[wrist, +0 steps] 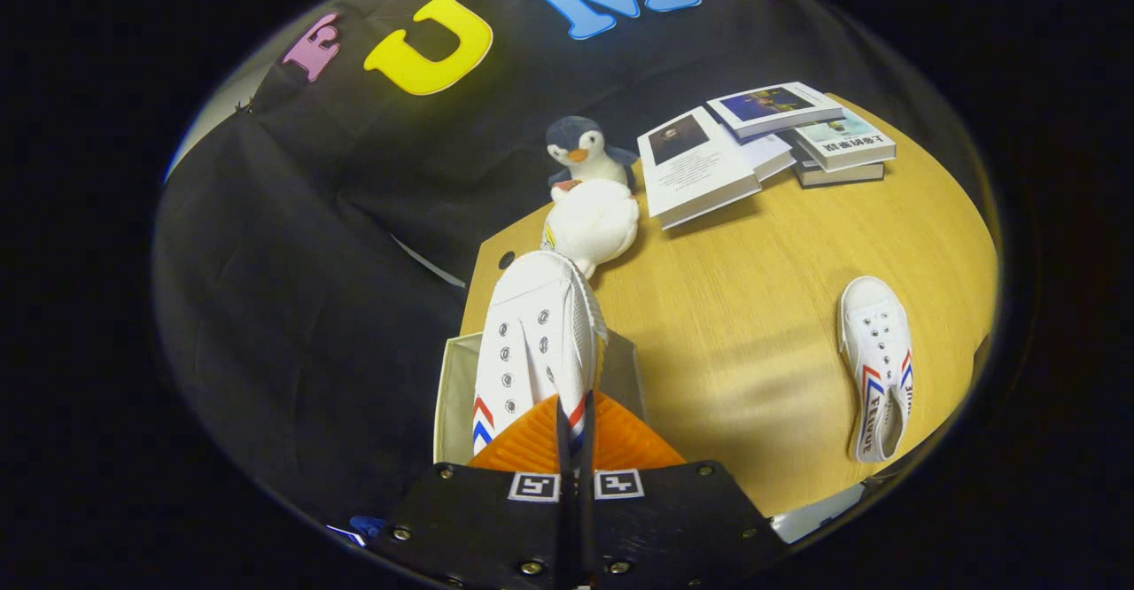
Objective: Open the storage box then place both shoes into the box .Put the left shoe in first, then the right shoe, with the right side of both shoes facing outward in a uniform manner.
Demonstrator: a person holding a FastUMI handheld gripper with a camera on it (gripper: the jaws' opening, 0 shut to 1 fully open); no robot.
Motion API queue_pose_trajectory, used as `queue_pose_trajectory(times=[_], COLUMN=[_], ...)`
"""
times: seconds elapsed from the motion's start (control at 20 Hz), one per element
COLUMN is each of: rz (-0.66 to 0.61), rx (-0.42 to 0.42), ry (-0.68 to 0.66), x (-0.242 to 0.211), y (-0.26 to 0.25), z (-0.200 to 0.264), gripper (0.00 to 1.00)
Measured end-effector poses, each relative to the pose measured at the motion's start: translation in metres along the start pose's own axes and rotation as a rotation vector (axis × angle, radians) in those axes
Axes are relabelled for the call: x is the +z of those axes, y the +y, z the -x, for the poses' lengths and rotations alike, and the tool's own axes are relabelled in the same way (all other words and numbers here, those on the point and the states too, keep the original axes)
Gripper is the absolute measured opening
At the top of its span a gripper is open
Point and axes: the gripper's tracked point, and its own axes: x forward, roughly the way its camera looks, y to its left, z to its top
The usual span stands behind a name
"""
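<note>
A: Where does the job stand?

B: The storage box [454,395] looks open; I see its pale walls under the fingers and no lid over it. The claw [574,430] is pinched nearly closed on the heel end of one white shoe [536,342], which hangs toe-forward over the box, just ahead of the fingers.

A: So the first shoe is almost in?

B: I'd judge so: held above the opening, not yet let go. Whether it is the left one I cannot tell for sure.

A: And the second?

B: The other shoe [877,360] lies on the bench [744,306], well apart from the box, untouched. It remains to be picked up and set in beside the first, sides matching.

A: Anything close by?

B: A white plush toy [592,222] and a toy penguin [580,151] beyond the toe, and books [753,143] further off.
</note>
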Motion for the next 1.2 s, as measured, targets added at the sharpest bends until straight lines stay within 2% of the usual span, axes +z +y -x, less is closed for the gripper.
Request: queue_pose_trajectory(times=[0.6,1.2], rz=[0.075,0.101], rx=[0.014,-0.032], ry=[0.077,0.132], x=[-0.046,-0.079], y=[0.063,0.074], z=[-0.055,-0.096], gripper=[0.0,0.0])
